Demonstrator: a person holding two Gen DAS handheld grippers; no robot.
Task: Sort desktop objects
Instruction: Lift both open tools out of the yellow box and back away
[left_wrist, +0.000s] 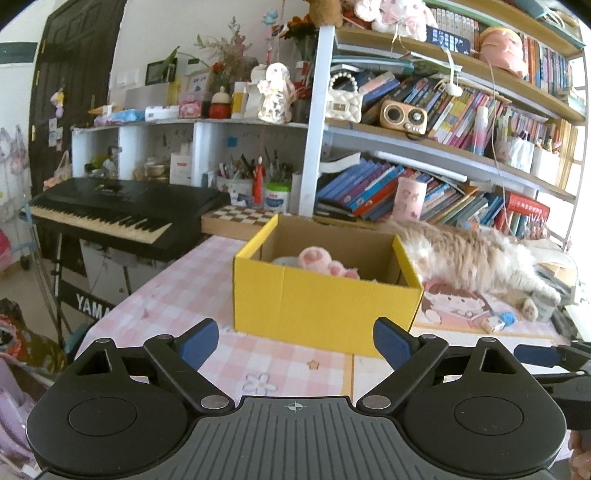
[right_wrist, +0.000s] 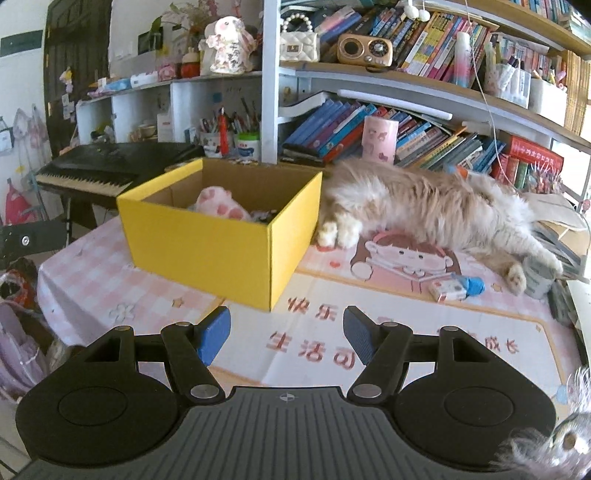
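Left claw (left_wrist: 295, 341) tilted slightly downward, blue pads spread wide, nothing between them — it faces the near wall of the open yellow cardboard box (left_wrist: 325, 302). Right claw (right_wrist: 286, 338) also pitched down, pads apart and empty, near the box's front corner. A pink plush toy (right_wrist: 218, 205) lies inside the box. A small white packet (right_wrist: 447, 290) lies on the bench (right_wrist: 369, 332) right of the box — beside a blue item.

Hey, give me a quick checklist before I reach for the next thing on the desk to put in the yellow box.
1. Left claw open and empty: ok.
2. Right claw open and empty: ok.
3. Yellow box open on top, with room beside the pink plush toy: ok.
4. Small carton and blue item on the mat unobstructed: ok.
5. Cat lies close behind them and against the box: not ok.
6. Cat staying still: cannot tell.
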